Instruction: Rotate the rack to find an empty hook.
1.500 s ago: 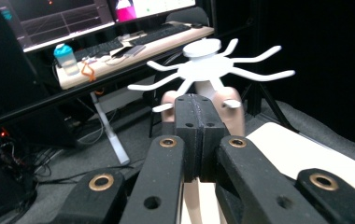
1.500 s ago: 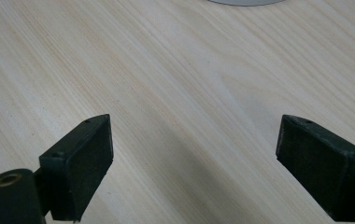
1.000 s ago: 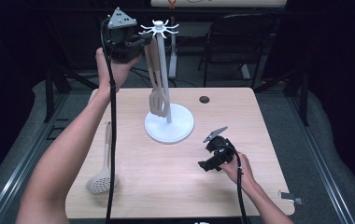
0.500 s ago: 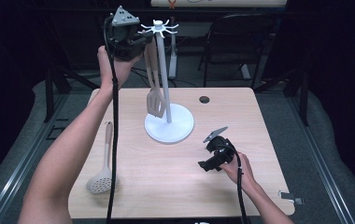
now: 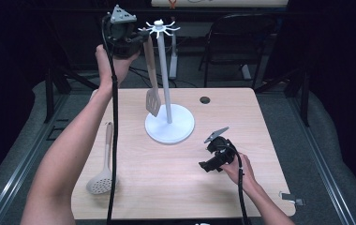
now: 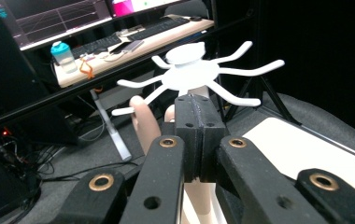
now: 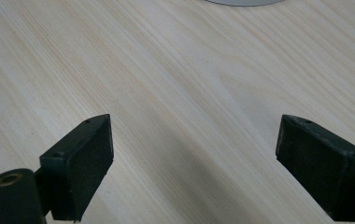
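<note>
The table was light wood with rounded corners. The white stand base sat on it, ahead of the right gripper's wide-apart jaws, its edge just past them in the right gripper view. A slotted spoon lay well off to those jaws' far side. A dark round hole marked the far edge.
</note>
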{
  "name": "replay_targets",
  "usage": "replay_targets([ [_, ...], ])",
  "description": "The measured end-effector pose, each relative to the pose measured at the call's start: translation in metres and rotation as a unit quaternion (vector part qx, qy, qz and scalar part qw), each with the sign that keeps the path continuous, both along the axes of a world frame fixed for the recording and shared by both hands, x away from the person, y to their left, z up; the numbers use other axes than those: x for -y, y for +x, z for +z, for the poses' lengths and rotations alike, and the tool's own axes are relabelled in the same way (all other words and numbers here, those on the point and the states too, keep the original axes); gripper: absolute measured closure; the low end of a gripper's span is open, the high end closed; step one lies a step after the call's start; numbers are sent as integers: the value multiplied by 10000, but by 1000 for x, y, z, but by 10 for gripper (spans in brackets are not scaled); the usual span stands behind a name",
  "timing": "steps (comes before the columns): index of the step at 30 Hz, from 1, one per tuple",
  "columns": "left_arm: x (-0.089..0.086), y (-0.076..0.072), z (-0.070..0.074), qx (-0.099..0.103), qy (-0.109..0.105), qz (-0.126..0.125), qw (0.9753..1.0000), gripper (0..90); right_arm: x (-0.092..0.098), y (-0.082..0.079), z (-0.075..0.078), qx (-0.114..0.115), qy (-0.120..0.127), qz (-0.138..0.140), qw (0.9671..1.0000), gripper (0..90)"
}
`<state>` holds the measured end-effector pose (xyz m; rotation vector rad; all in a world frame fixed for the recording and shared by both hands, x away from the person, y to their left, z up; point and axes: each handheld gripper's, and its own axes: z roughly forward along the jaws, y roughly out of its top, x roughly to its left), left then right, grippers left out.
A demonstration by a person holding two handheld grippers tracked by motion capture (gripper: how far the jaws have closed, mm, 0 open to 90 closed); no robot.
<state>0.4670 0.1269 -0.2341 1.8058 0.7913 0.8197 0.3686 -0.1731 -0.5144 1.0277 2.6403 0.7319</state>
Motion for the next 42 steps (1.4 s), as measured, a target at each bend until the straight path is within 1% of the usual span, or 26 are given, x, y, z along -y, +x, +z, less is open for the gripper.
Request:
replay_targets([
  [3, -3, 2, 0, -9, -12, 54, 10000, 900, 0, 0, 0, 10, 8, -13, 10000, 109],
  [4, -4, 3, 0, -18, -22, 81, 10000, 900, -1, -1, -1, 34, 105, -64, 9999, 109],
  [6, -5, 4, 0, -23, -16, 120, 9999, 900, 0, 0, 0, -5, -1, 5, 10000, 109],
  [7, -6, 5, 0, -38, -21, 133, 9999, 900, 0, 0, 0, -18, -15, 27, 10000, 109],
  [9, -6, 7, 0, -44, -32, 156, 9999, 900, 0, 0, 0, -52, -1, 7, 10000, 109],
  [10, -7, 8, 0, -45, -22, 161, 9999, 900, -1, 0, 0, -40, 9, -2, 10000, 109],
  [11, -7, 8, 0, -53, -36, 173, 9998, 900, -1, -1, -1, 15, 82, -81, 9999, 109],
  [13, -7, 10, 0, -55, -42, 195, 9998, 900, 0, 0, 0, -18, -5, 24, 10000, 109],
  [18, -8, 12, 1, -78, -19, 241, 9997, 900, 0, 0, 0, -28, 4, -10, 10000, 109],
  [20, -8, 13, 1, -90, -8, 248, 9997, 900, 0, 0, 1, -44, -19, 17, 10000, 109],
  [24, -8, 15, 2, -101, 14, 270, 9996, 900, 0, 0, 0, 8, -2, 20, 10000, 109],
  [31, -9, 17, 2, -111, 53, 286, 9995, 900, 0, 0, 0, -22, 7, 14, 10000, 110],
  [34, -12, 15, 2, -126, -4, 260, 9996, 894, 0, 0, 0, 17, 39, -10, 10000, 110],
  [37, -15, 13, 2, -204, -8, 229, 9995, 813, 1, 0, 0, 17, 48, 5, 10000, 109],
  [38, -16, 12, 2, -232, -3, 239, 9994, 740, 1, 0, 0, 16, 48, 4, 10000, 109],
  [39, -17, 10, 3, -245, 5, 248, 9994, 703, 1, -1, 0, -12, 107, -19, 9999, 109],
  [40, -19, 9, 2, -267, 17, 249, 9993, 675, 1, -1, 0, -12, 107, -19, 9999, 109],
  [41, -20, 8, 2, -280, 20, 256, 9993, 675, 1, -1, 0, -2, 104, -26, 9999, 108],
  [42, -23, 7, 2, -316, 31, 273, 9991, 593, 0, -1, -1, 50, 204, -71, 9998, 107],
])
